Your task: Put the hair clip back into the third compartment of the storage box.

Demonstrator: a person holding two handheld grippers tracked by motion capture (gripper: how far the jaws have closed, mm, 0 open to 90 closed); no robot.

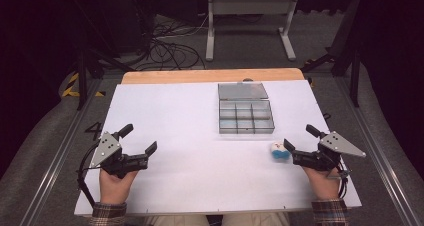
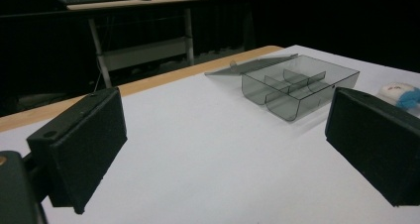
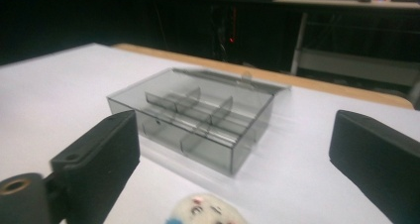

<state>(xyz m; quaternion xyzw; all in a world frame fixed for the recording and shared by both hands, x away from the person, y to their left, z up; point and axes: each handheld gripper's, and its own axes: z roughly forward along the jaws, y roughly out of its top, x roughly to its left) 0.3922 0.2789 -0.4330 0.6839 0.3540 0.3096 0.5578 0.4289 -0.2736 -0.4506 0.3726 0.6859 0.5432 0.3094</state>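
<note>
The toy (image 1: 280,151), a small white-and-blue lump, lies on the white counter (image 1: 200,176) right at the tips of my right hand-held gripper (image 1: 296,145), just ahead of its jaws and a little toward the inner one. In the right gripper view the toy (image 3: 205,210) sits low between the two black jaws, which stand wide apart with nothing in them. It looks roundish, with no clear long axis to line up on, so I judge a straight short push forward would bring the jaws around it.

Beyond the toy, farther out from my right hand-held gripper and slightly inward, stands the clear box (image 1: 246,117) with its dividers and its lid (image 1: 242,90) laid open flat behind. Toy and box are near but apart, with a strip of bare counter between them.

My left hand-held gripper (image 1: 137,139) hovers well off across the counter, jaws also spread and empty; in its view the box (image 2: 297,85) lies ahead and the toy (image 2: 400,94) peeks past one jaw. The right hand is plainly the nearer one.

Room is good: open counter on my left, the counter's edge close outside my right hand.
</note>
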